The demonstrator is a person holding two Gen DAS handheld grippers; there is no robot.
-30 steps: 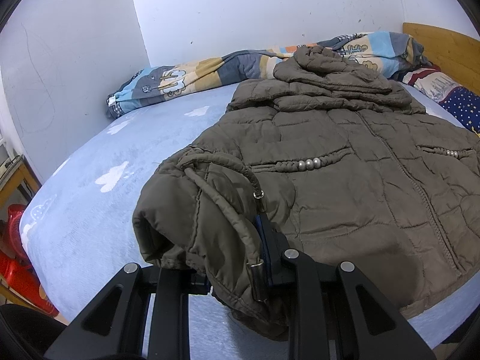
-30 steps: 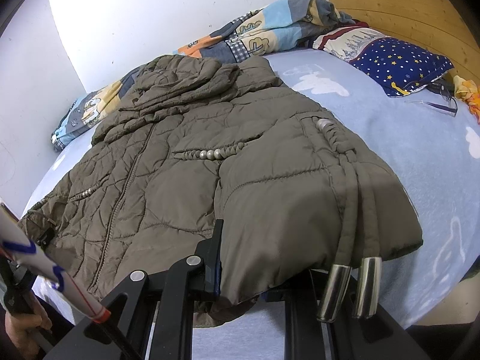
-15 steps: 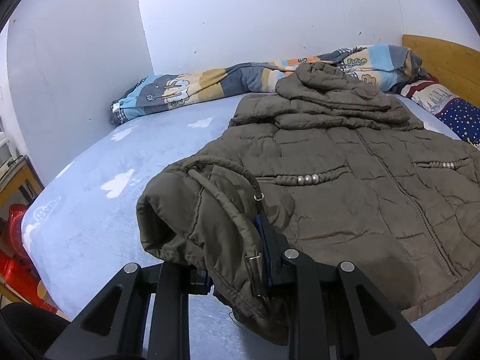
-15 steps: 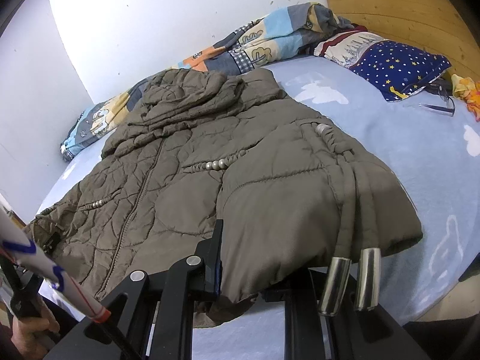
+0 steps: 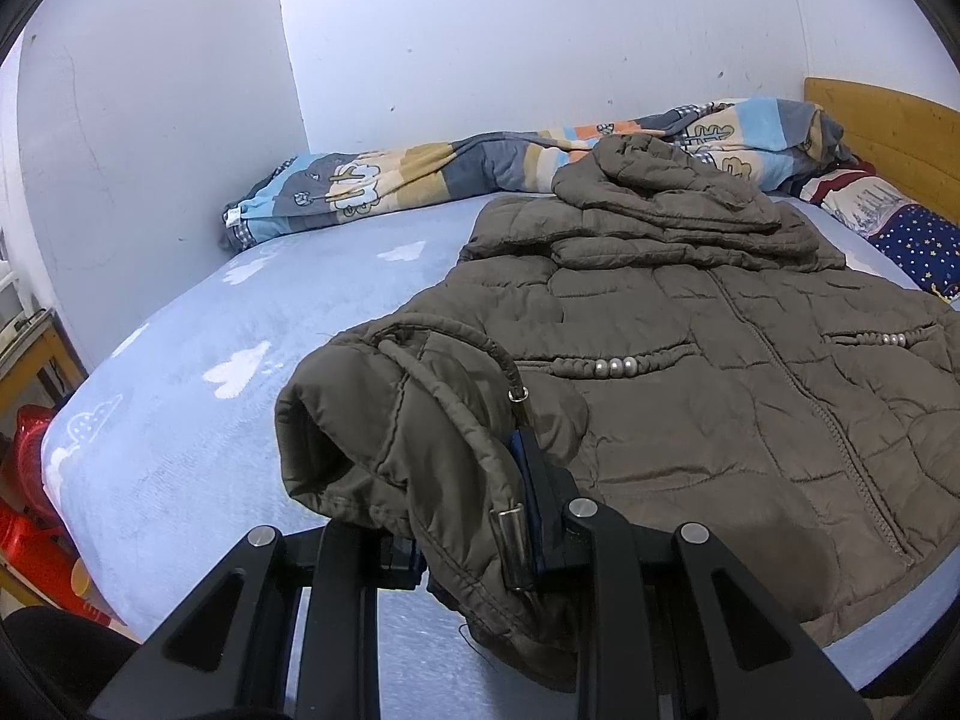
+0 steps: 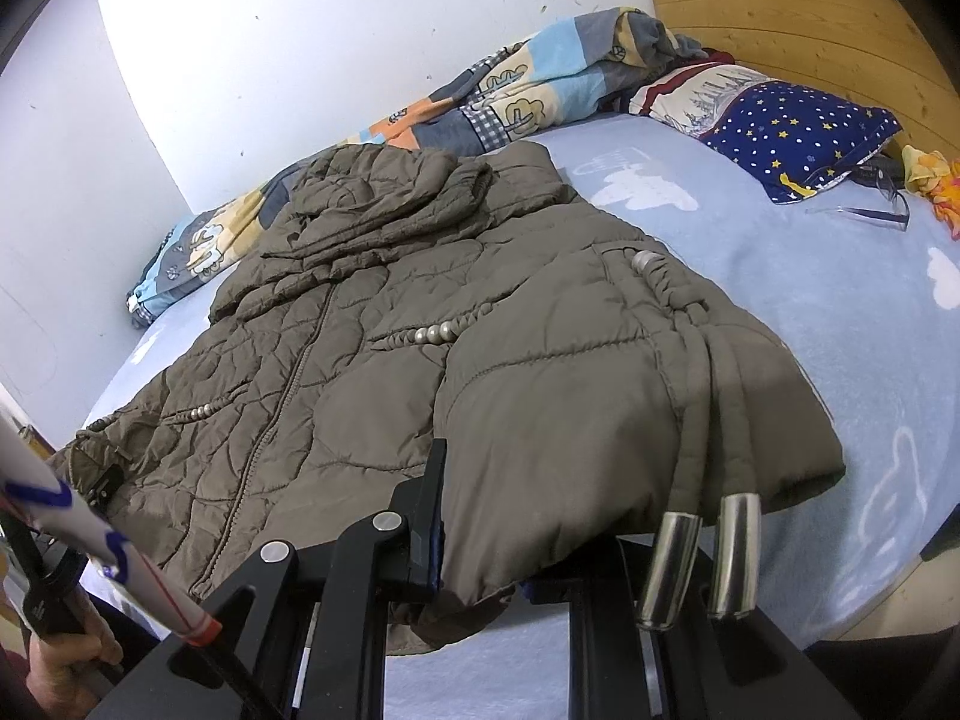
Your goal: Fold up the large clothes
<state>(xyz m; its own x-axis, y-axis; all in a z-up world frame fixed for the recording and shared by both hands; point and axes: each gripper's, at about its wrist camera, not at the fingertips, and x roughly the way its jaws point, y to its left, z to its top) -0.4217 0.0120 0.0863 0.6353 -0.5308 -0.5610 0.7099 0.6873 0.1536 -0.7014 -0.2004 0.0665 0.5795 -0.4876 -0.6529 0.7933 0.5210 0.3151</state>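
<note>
On the light blue bed, a brown quilted jacket lay spread front up, its hood bunched at the far end against a striped blanket. The left gripper was clamped on the jacket's near left hem corner, lifted into a fold. The right gripper pinched the near right hem corner, where two metal-tipped drawstrings dangled. A star-patterned pillow sat far right beside the wooden headboard.
</note>
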